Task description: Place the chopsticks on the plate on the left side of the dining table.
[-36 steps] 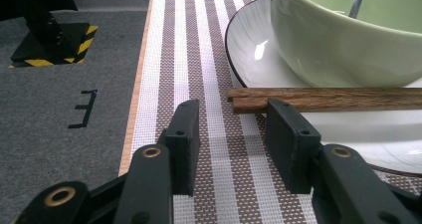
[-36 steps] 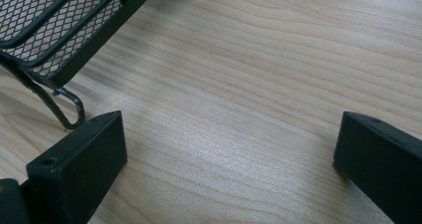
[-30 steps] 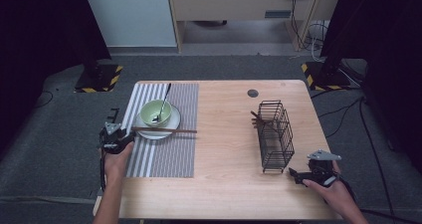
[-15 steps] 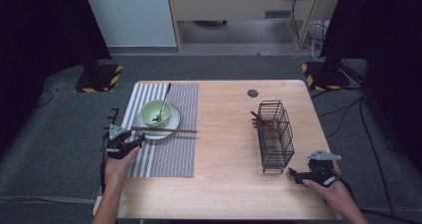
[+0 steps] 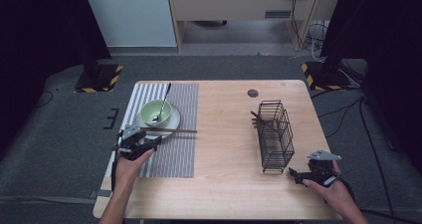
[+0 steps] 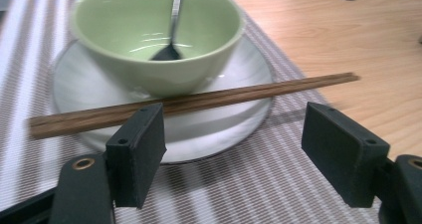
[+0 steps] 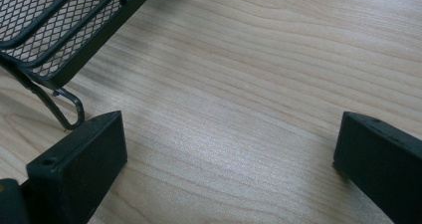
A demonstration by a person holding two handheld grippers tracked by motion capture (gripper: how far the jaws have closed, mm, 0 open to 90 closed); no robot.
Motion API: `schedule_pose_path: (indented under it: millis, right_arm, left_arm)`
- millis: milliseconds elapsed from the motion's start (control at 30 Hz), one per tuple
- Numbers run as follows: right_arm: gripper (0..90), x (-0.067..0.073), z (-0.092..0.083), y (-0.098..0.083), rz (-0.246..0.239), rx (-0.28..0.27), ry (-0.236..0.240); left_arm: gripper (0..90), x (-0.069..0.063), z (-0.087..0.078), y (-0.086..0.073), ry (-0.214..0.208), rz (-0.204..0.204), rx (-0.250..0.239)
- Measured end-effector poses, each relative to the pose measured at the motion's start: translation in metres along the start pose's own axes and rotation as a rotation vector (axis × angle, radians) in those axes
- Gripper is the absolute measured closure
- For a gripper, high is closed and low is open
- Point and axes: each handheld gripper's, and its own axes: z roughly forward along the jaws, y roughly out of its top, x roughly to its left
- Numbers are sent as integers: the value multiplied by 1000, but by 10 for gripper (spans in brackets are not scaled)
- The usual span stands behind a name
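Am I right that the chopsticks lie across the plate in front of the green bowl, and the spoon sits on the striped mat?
Not quite: the spoon stands in the green bowl, as the left gripper view shows. The chopsticks do lie across the plate.

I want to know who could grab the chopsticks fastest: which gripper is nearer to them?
Left. The left gripper sits just in front of the chopsticks on the plate, jaws open. The right gripper rests across the table, by the wire basket.
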Motion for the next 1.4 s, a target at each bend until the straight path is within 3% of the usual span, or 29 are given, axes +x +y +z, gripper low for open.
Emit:
schedule_pose_path:
  millis: [567,967,1400]
  right_arm:
    - [4,0,0,0,-2,-1,-1]
    - [4,0,0,0,-3,-1,0]
    - [4,0,0,0,-3,0,2]
  left_arm:
    - [214,-73,31,6,-152,102,67]
    - [198,-101,47,3,-199,123,106]
    - [111,-152,69,0,-267,194,180]
